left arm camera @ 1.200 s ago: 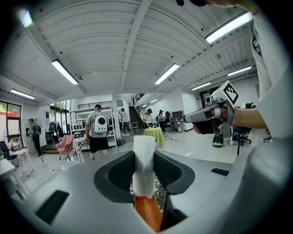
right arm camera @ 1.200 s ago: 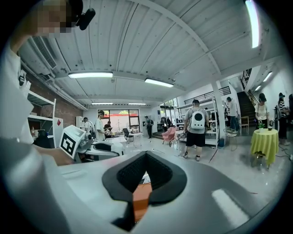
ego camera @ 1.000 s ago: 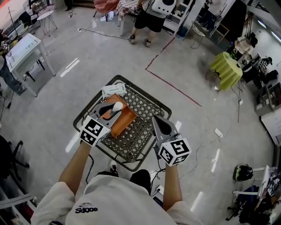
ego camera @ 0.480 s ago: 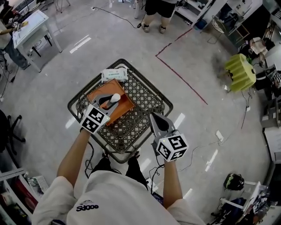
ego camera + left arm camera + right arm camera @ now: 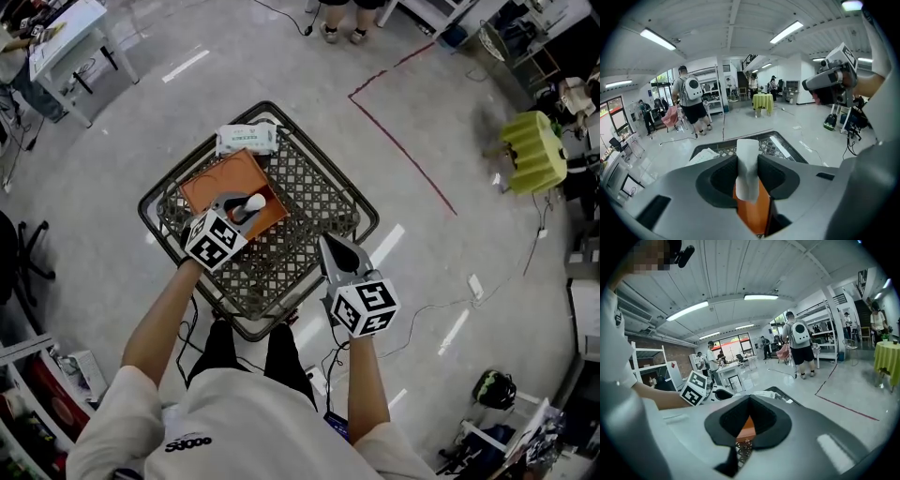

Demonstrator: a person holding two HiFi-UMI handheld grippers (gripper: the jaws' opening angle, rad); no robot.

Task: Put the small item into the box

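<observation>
A small white roll-shaped item (image 5: pixel 253 202) is pinched upright between the jaws of my left gripper (image 5: pixel 242 208), which is shut on it. It hangs over the near right part of the open orange box (image 5: pixel 220 183), which lies on a black mesh table (image 5: pixel 309 202). In the left gripper view the white item (image 5: pixel 747 168) stands between the dark pads with the orange box (image 5: pixel 752 213) right below. My right gripper (image 5: pixel 330 246) is shut and holds nothing. It hovers over the table's near right edge, apart from the box. Through its jaws a bit of the orange box (image 5: pixel 747 426) shows.
A white packet (image 5: pixel 247 139) lies at the table's far edge behind the box. On the floor are a red tape line (image 5: pixel 403 141), cables, a white desk (image 5: pixel 66 37) at far left and a yellow-green covered stool (image 5: pixel 536 150) at right. A person's legs (image 5: pixel 339 19) stand beyond.
The head view has shifted, so the table sits higher in the picture. My left gripper still holds the white item over the orange box. The right gripper has barely moved.
</observation>
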